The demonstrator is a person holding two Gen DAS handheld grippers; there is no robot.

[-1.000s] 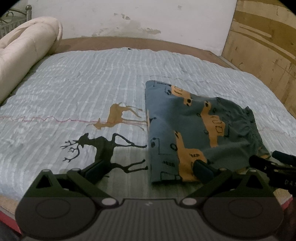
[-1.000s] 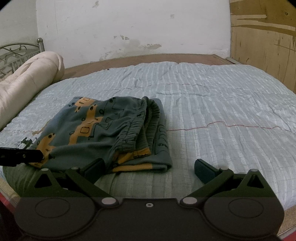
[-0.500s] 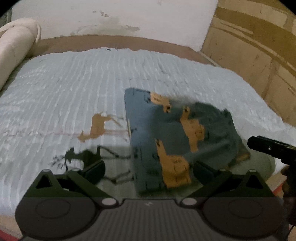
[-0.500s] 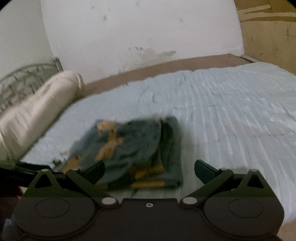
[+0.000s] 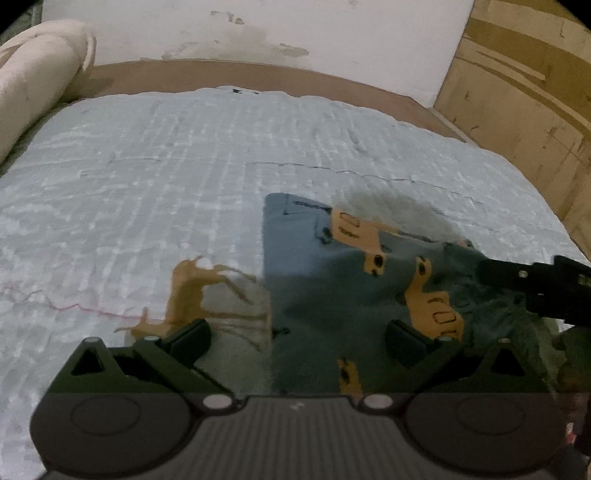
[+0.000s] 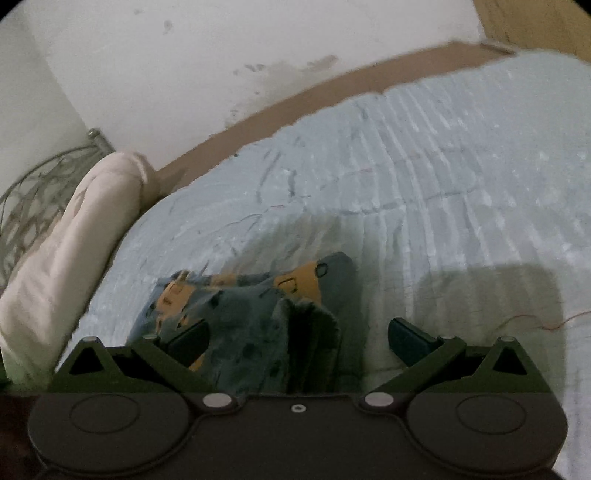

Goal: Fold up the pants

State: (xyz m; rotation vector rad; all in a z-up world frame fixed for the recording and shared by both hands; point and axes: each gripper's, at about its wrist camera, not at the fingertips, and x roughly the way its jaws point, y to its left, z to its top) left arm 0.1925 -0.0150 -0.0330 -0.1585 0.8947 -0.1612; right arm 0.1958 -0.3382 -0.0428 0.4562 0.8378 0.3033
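Observation:
The folded pants [image 5: 332, 280] are grey-blue with orange vehicle prints and lie on the pale blue quilt [image 5: 166, 177]. In the left wrist view my left gripper [image 5: 297, 338] is open over their left edge. The other gripper's dark finger [image 5: 517, 277] reaches in from the right above the pants. In the right wrist view my right gripper [image 6: 297, 339] is open directly over the pants [image 6: 258, 321], whose gathered waistband sits between the fingers. Nothing is held in either gripper.
A rolled cream duvet [image 6: 66, 251] lies along the left side of the bed, before a metal headboard [image 6: 29, 192]. An orange deer print [image 5: 188, 291] marks the quilt. A white wall [image 5: 258, 33] and wooden panels [image 5: 517, 85] bound the bed.
Both grippers have moved forward and down toward the pants, which now fill more of each view. The right view has tilted. Both stay open.

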